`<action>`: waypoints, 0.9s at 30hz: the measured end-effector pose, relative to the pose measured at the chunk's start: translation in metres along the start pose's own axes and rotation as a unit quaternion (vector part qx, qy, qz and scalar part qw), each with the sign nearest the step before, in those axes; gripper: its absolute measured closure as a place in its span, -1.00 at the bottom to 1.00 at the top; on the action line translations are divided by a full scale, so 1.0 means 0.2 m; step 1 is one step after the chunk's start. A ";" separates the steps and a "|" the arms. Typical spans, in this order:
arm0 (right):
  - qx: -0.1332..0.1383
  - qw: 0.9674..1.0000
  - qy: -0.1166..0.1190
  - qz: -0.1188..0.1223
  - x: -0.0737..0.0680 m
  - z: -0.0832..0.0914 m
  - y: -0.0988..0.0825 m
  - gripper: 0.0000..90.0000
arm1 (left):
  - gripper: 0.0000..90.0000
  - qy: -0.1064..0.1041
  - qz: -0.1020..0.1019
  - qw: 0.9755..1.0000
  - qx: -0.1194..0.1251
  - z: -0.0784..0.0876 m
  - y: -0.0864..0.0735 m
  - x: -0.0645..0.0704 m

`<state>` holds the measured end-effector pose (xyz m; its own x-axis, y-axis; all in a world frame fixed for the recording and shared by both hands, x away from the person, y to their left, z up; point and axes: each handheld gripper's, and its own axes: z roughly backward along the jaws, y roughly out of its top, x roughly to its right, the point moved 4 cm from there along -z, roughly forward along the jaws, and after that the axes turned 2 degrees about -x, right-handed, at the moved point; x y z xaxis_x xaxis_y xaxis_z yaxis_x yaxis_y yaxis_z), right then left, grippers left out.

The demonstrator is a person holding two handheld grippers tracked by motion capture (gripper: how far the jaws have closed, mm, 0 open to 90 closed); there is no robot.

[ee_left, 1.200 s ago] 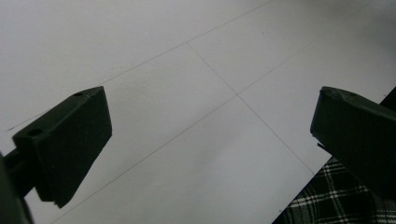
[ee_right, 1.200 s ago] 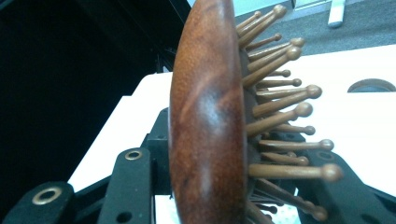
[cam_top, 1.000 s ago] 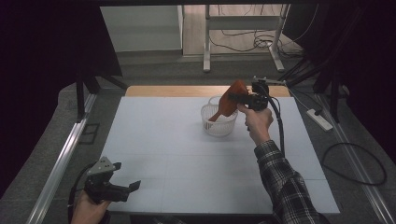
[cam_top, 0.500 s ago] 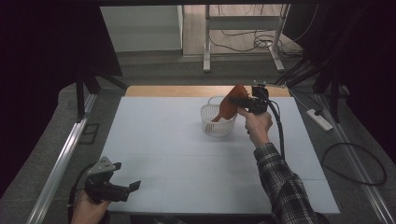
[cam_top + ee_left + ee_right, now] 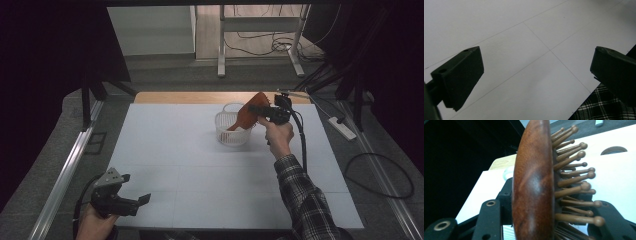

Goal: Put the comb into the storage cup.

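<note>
Wooden and reddish-brown, the oval paddle hairbrush [image 5: 534, 182] with ball-tipped pins stands tilted in the white slotted plastic basket [image 5: 232, 131], handle down. Your right gripper [image 5: 544, 220] brackets its head, jaws just easing apart. It looks stiff, light and smooth-backed; I'd grip across the thick head. Your left gripper [image 5: 131, 202] waits wide open over the white table [image 5: 175, 165].

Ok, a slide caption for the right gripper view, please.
Wooden hairbrush with ball-tipped pins standing on edge between the right gripper's black jaws, which have just been opening, above the white table.
</note>
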<state>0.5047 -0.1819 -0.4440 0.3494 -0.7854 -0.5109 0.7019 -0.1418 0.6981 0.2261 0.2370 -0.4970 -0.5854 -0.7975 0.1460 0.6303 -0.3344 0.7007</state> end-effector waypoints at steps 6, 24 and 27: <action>0.004 1.000 -0.008 -0.003 0.00 0.00 0.00 0.02 | -1.00 -0.001 -0.001 1.000 -0.001 0.00 0.00 0.00; -0.006 1.000 -0.006 -0.014 0.02 -0.02 -0.01 -0.25 | -1.00 -0.001 -0.003 1.000 -0.005 -0.01 0.00 0.00; -0.006 1.000 -0.005 -0.011 0.02 -0.02 -0.01 -0.32 | -1.00 -0.002 -0.003 1.000 -0.005 -0.01 0.00 0.00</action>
<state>0.5069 -0.1828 -0.4499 0.3268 -0.7884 -0.5211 0.7172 -0.1523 0.6801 0.2263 0.2357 -0.4976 -0.5911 -0.7937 0.1437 0.6312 -0.3442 0.6951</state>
